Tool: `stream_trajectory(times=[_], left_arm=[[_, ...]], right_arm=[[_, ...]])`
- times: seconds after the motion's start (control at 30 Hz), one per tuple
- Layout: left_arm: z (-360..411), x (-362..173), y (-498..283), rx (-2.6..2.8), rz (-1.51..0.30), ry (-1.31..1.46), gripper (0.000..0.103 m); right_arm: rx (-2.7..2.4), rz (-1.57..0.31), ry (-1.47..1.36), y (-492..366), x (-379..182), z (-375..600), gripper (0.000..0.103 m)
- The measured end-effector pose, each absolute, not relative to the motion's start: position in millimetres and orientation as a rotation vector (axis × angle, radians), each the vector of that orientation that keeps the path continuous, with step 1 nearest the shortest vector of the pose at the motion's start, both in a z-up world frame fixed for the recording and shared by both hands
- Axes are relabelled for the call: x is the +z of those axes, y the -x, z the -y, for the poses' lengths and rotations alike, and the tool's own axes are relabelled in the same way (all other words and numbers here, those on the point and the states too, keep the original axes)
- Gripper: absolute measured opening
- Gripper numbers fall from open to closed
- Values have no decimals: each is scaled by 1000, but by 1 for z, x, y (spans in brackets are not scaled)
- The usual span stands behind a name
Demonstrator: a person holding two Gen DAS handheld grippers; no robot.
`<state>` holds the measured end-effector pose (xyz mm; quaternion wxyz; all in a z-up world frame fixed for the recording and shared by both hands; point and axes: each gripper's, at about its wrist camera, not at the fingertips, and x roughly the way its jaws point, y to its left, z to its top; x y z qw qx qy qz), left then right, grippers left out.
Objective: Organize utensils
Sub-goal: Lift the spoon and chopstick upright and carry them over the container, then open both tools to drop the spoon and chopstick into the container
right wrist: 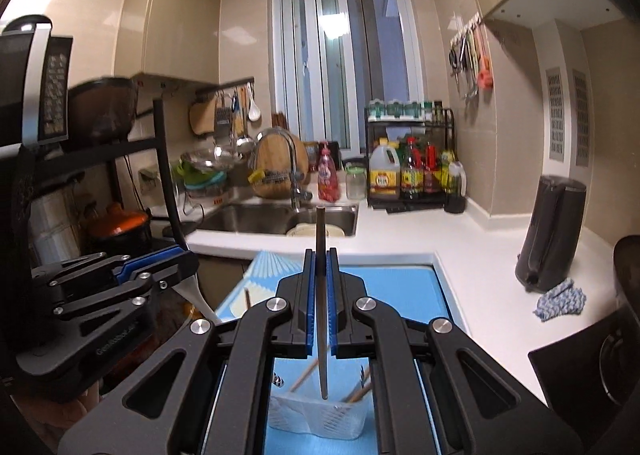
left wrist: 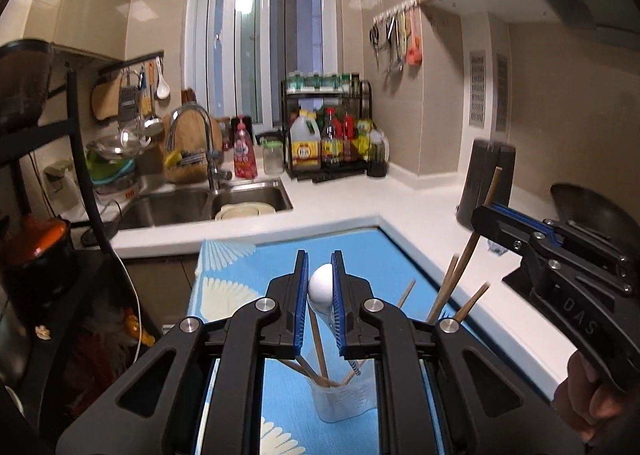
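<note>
While clamping a chopstick (right wrist: 321,295), right gripper (left wrist: 490,215) reads "DAS"

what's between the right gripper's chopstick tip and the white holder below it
Nothing. In the right wrist view, the chopstick hangs from the right gripper with its tip just above the white holder; only air lies between.

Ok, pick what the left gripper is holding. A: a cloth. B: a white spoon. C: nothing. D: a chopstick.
B: the left gripper is shut on a white spoon, bowl up between its blue pads; the right gripper holds the chopstick.
</note>
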<state>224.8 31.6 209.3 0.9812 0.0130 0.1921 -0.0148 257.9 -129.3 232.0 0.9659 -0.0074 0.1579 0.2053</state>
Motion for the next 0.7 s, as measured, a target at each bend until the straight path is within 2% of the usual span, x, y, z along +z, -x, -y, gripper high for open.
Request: stream_trajectory(times=[0.17, 0.4, 0.47, 0.53, 0.7], left_arm=[[-24, 169, -241, -49, -460, -23, 12], [-18, 145, -245, -60, -516, -27, 12], [-17, 146, -240, -56, -510, -25, 16], [-19, 153, -233, -50, -488, -17, 29], [-21, 178, -203, -28, -391, -1, 45]], right_arm=[[405, -386, 36, -269, 198, 133, 5], [412, -464, 65, -274, 172, 135, 6], [413, -485, 82, -273, 169, 135, 10], [409, -488, 84, -268, 170, 139, 19], [404, -466, 58, -246, 181, 156, 36]])
